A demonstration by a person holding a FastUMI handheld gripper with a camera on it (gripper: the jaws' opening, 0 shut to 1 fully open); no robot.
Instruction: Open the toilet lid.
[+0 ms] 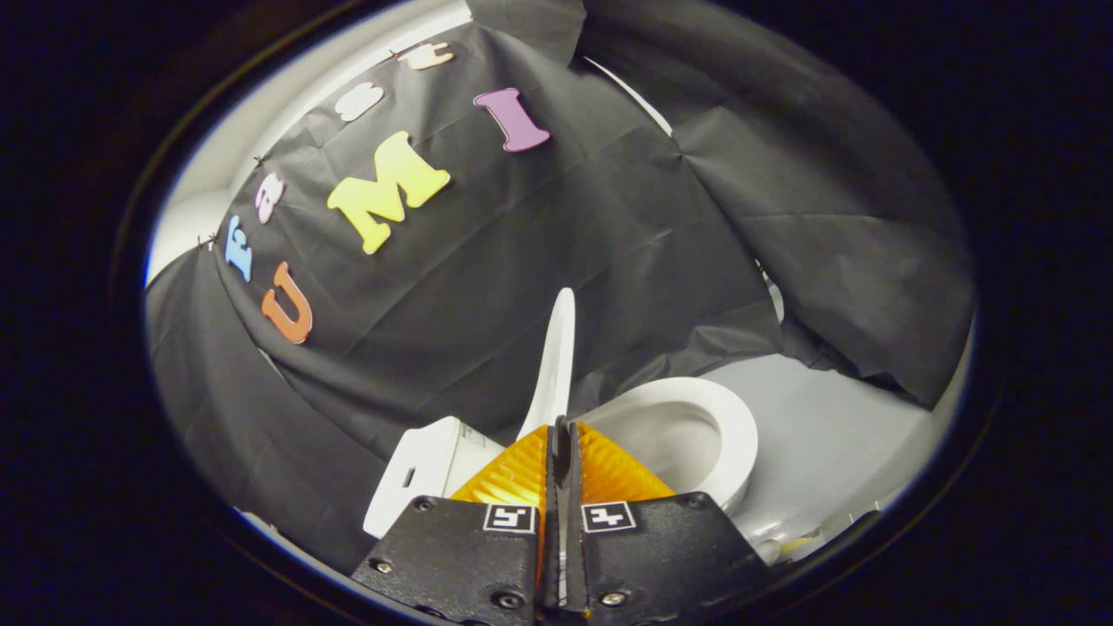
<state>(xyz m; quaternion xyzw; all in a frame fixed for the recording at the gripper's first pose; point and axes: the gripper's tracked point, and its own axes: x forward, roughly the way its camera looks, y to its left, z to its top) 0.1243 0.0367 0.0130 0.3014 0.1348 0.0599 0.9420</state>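
From my seat at the controls I see the gripper (561, 428) with its two fingers (513, 474) pressed flat against each other, clenched with only a thin dark seam between them and nothing caught in it. Just beyond the fingertips the toilet lid (556, 356) stands raised, seen nearly edge-on as a slim white blade rising from behind the tips; I cannot tell whether the tips touch its lower edge (they hide that part). To the right of the fingers, and a little farther, the toilet bowl (726, 417) lies uncovered, its white seat ring and hollow in plain sight. To the left of the fingers, the white tank (426, 474) sits tilted in my picture. The grey floor (826, 426) spreads to the right beyond the bowl, and the black cloth wall (539, 243) hangs behind everything.
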